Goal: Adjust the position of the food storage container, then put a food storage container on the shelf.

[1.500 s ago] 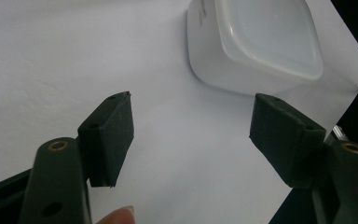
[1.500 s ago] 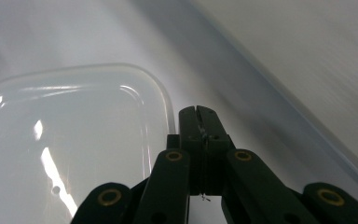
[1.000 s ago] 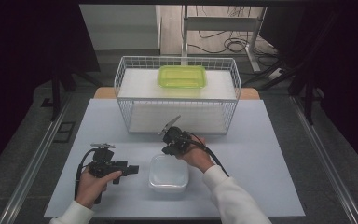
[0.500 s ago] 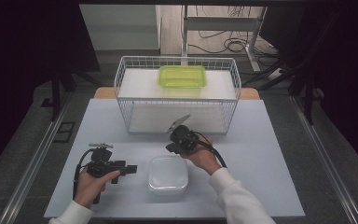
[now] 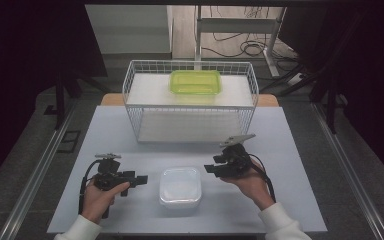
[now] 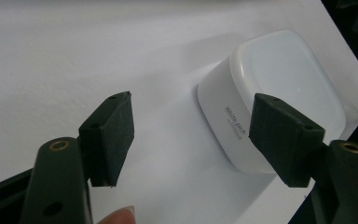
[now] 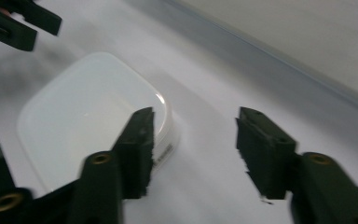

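A white lidded container [image 5: 180,186] sits on the white table [image 5: 290,150] near its front edge, also seen in the left gripper view [image 6: 279,88] and the right gripper view [image 7: 84,126]. My left gripper [image 5: 137,180] lies just left of it, pointing at it, open [image 6: 191,112] with nothing between its jaws. My right gripper [image 5: 211,165] hovers at the container's right rear corner, pointing left. Its jaws have just been opening and stand open [image 7: 196,119] over bare table, with nothing between them.
A white wire basket [image 5: 190,107] stands at the back of the table, with a green lidded container [image 5: 195,82] resting on a white shelf at its top. My left gripper's jaws [image 7: 18,21] appear at the top left of the right gripper view.
My right gripper has moved to the right, from behind the white container to its right rear corner, and its jaws have opened. The left hand has stayed put.
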The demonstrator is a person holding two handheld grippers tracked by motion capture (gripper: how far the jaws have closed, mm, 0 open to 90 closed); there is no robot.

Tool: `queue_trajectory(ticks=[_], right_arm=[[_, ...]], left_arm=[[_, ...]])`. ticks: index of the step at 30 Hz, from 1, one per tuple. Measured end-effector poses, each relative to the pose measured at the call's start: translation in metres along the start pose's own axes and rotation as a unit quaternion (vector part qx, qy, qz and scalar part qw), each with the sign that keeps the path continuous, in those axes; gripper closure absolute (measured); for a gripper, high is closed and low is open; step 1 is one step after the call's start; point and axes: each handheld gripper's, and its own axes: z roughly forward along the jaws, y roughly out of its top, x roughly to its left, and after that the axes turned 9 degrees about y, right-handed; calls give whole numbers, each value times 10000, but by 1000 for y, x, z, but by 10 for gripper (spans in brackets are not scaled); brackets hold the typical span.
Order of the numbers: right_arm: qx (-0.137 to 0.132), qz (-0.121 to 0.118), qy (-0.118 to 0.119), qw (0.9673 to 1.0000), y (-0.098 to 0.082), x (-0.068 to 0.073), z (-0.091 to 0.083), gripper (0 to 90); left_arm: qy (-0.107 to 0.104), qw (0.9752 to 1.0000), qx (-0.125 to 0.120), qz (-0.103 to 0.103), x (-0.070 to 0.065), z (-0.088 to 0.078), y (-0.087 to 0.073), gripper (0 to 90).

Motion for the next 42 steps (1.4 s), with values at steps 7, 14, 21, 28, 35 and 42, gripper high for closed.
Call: queue_trajectory(ticks=[7,14,21,28,35,42], right_arm=[[-388,548,365,9971,-23,-5,-8,250],[-352,628,309,9969,-30,-7,-2,212],[-386,640,354,9966,-31,-6,-1,213],[-539,775,488,9943,-33,-7,1,206],[-542,911,470,9933,-33,-6,2,226],[-654,1194,669,9884,-30,-8,6,294]], left_arm=[[-35,9999,-114,-2,-2,-2,1,305],[-51,9999,-116,24,-1,-3,0,302],[-55,9999,-111,11,-2,-3,0,301],[-143,9997,-173,-91,-4,-2,1,295],[-146,9997,-180,-92,-6,-1,1,295],[-229,9996,-147,-110,-12,5,2,295]])
